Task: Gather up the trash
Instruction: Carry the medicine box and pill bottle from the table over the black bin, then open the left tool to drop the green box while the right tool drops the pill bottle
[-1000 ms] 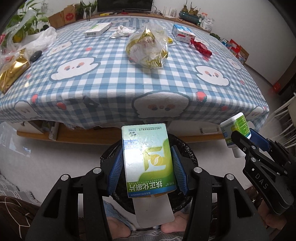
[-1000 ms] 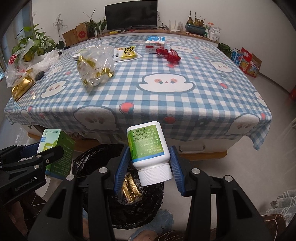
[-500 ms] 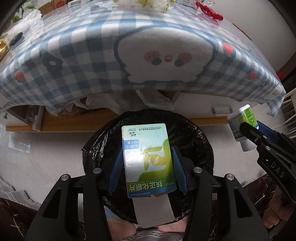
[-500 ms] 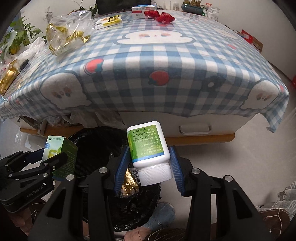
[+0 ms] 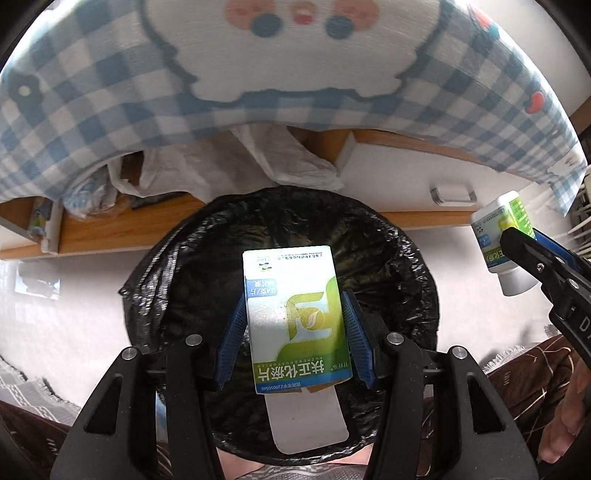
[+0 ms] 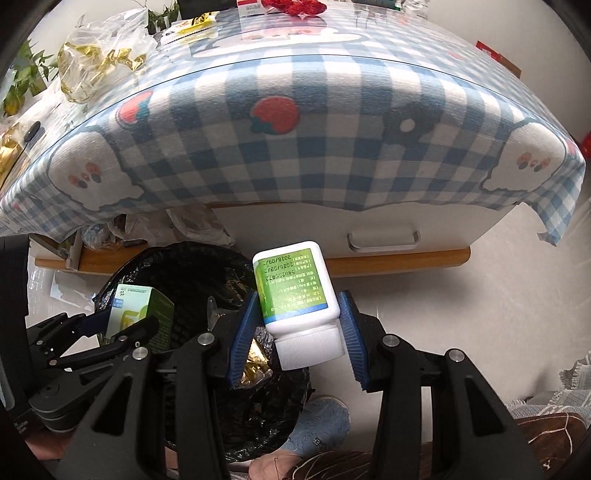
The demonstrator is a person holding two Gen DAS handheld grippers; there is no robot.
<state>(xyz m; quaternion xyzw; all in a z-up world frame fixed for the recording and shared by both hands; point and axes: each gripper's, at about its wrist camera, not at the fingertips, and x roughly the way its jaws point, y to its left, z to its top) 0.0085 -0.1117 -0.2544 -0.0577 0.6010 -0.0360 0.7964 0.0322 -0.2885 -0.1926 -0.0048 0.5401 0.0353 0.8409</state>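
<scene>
My left gripper (image 5: 293,326) is shut on a green and white medicine box (image 5: 295,317) and holds it right over the black-lined trash bin (image 5: 399,266). My right gripper (image 6: 297,328) is shut on a white pill bottle (image 6: 295,295) with a green label, cap toward me, just right of the bin (image 6: 177,269). The bottle also shows at the right edge of the left wrist view (image 5: 502,240). The box and left gripper (image 6: 122,325) show over the bin in the right wrist view. Gold wrappers (image 6: 255,365) lie inside the bin.
The table with the blue checked cloth (image 6: 332,129) overhangs just behind the bin. On it sit a clear bag of gold wrappers (image 6: 99,59) and red wrappers (image 6: 291,5). A white drawer with a handle (image 6: 384,240) is under the table. My feet (image 6: 317,432) are below.
Both grippers have dropped lower and moved toward the table edge. The box now hangs directly over the bin opening, and the bottle has come down beside the bin. Both grips unchanged.
</scene>
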